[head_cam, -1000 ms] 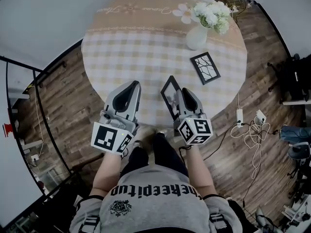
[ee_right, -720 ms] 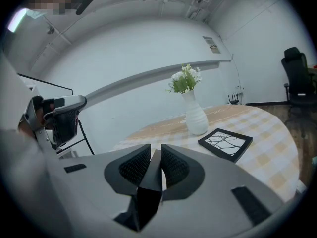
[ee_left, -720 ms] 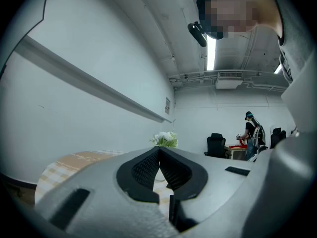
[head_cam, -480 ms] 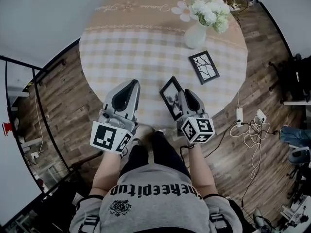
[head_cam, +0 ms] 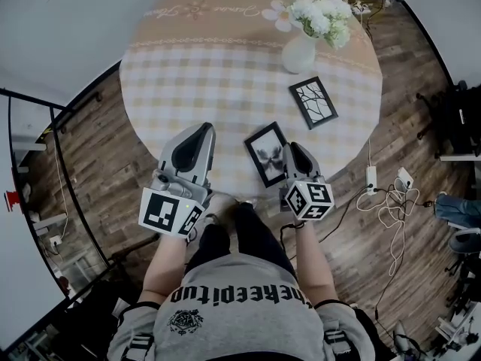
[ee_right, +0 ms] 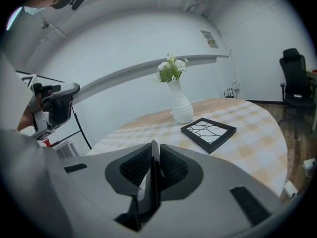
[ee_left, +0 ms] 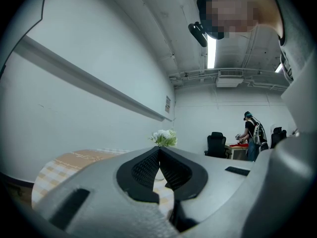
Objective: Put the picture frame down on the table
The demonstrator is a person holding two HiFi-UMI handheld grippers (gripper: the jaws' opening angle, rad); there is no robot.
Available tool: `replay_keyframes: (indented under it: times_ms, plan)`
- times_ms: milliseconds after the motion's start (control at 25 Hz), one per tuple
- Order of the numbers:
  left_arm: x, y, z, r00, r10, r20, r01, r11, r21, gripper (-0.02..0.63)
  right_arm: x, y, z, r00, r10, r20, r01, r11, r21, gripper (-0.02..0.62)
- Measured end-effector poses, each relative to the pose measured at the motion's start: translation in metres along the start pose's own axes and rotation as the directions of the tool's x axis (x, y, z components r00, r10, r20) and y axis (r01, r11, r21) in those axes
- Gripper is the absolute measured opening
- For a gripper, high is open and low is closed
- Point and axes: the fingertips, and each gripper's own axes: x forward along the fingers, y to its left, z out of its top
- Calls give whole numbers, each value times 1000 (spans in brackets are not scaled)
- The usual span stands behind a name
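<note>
A black picture frame (head_cam: 265, 153) holding a grey photo hangs face up, nearly flat, over the near part of the round checked table (head_cam: 195, 89). My right gripper (head_cam: 289, 151) is shut on the frame's right edge. In the right gripper view the frame shows as a thin black edge (ee_right: 151, 182) between the closed jaws of the right gripper (ee_right: 154, 145). Whether the frame touches the cloth I cannot tell. My left gripper (head_cam: 200, 135) hovers over the table's near edge, left of the frame. The jaws of the left gripper (ee_left: 159, 150) are shut with nothing in them.
A second black frame (head_cam: 313, 101) with a white crack pattern lies flat further right, also seen in the right gripper view (ee_right: 208, 133). A white vase with flowers (head_cam: 299, 51) stands behind it. Cables and a power strip (head_cam: 387, 194) lie on the wooden floor at right.
The picture frame has turned from standing on edge to lying nearly flat, face up. My right gripper has shifted slightly right and nearer with it. The left gripper has stayed put.
</note>
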Motion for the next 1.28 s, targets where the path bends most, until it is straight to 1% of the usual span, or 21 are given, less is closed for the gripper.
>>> replay_keyframes:
  times_ms: [80, 200, 240, 280, 480, 680, 920, 1120, 1280]
  plan:
    - [1, -1, -1, 1000, -1, -3, 1, 1000, -1, 15, 2, -6, -10, 999, -22, -34, 20, 999, -35, 40]
    - [2, -3, -2, 1000, -2, -7, 2, 1000, 3, 15, 3, -15, -25, 996, -44, -77, 41, 998, -47, 29]
    - [2, -3, -3, 1000, -1, -8, 1, 1000, 5, 15, 4, -18, -29, 995, -53, -90, 49, 997, -53, 10]
    - [2, -2, -3, 1000, 0, -9, 0, 1000, 6, 15, 4, -20, -33, 993, -60, -102, 54, 997, -60, 6]
    - [1, -1, -4, 1000, 5, -14, -5, 1000, 10, 15, 6, -25, -48, 986, -72, -148, 60, 995, -81, 6]
    - [1, -2, -3, 1000, 0, -15, 0, 1000, 13, 15, 10, -24, -49, 982, -82, -169, 64, 992, -105, 6]
    - [-2, -4, -1, 1000, -11, -13, 12, 1000, 19, 15, 5, -24, -45, 983, -100, -152, 85, 991, -104, 6]
    - [-9, -8, 4, 999, -33, -5, 33, 999, 33, 15, -7, -11, -25, 992, -93, -84, 84, 991, -103, 6]
    - [-19, -15, 10, 998, -59, -2, 59, 996, 60, 15, -19, 5, -9, 996, -88, -32, 84, 989, -119, 6]
